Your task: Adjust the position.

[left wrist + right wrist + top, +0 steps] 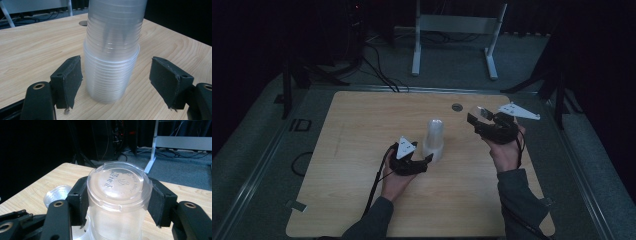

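Note:
A tall stack of clear plastic cups (433, 139) stands upside down near the middle of the wooden table (357, 130). My left gripper (427, 159) sits low at the stack's near side. In the left gripper view the stack (111, 72) stands between the two pads (70, 80), which are apart from it, so my left gripper (116, 83) is open. My right gripper (478, 118) is raised to the right of the stack, shut on a single clear cup (482, 113). The right gripper view has that cup (119, 187) base toward the camera, pinched between both jaws of my right gripper (119, 202).
A round grommet hole (457, 107) lies near the table's far edge. Beyond the table stand a white desk frame (452, 30) and dark stands with cables on the grey floor. The stack's top (56, 193) shows left of the held cup.

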`<state>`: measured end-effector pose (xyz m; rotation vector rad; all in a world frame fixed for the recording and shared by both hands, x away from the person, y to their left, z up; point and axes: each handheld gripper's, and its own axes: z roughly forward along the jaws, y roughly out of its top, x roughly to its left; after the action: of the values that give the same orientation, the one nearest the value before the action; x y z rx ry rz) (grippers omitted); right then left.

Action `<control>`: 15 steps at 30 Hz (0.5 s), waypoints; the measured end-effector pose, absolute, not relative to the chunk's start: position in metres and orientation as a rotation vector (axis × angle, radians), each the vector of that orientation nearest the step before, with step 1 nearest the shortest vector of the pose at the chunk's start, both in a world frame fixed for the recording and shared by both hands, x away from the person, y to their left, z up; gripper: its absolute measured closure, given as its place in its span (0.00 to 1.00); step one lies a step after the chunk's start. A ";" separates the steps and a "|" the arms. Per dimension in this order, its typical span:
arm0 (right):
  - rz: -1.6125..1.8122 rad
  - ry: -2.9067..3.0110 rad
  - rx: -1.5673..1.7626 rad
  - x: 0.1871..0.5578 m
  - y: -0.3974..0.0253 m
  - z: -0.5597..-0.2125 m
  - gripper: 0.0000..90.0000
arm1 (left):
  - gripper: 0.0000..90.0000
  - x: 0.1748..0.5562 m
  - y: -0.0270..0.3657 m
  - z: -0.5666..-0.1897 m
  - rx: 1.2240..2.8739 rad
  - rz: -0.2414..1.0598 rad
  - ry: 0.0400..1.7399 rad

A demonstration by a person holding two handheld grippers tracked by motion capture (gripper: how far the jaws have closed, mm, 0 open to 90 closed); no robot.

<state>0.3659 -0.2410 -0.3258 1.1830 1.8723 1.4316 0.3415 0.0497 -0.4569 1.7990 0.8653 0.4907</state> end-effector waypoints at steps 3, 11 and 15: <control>1.430 1.871 1.193 0.365 -0.243 -0.329 0.45 | 0.29 0.341 0.049 -0.457 1.798 0.487 0.863; 1.416 1.873 1.217 0.363 -0.250 -0.339 0.45 | 0.29 0.338 0.046 -0.455 1.809 0.490 0.850; 1.413 1.872 1.233 0.361 -0.254 -0.343 0.45 | 0.29 0.336 0.045 -0.454 1.811 0.493 0.846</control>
<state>0.3613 -0.2535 -0.3431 1.2334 1.8719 1.4134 0.3360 0.0450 -0.4538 1.8112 0.8455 0.4930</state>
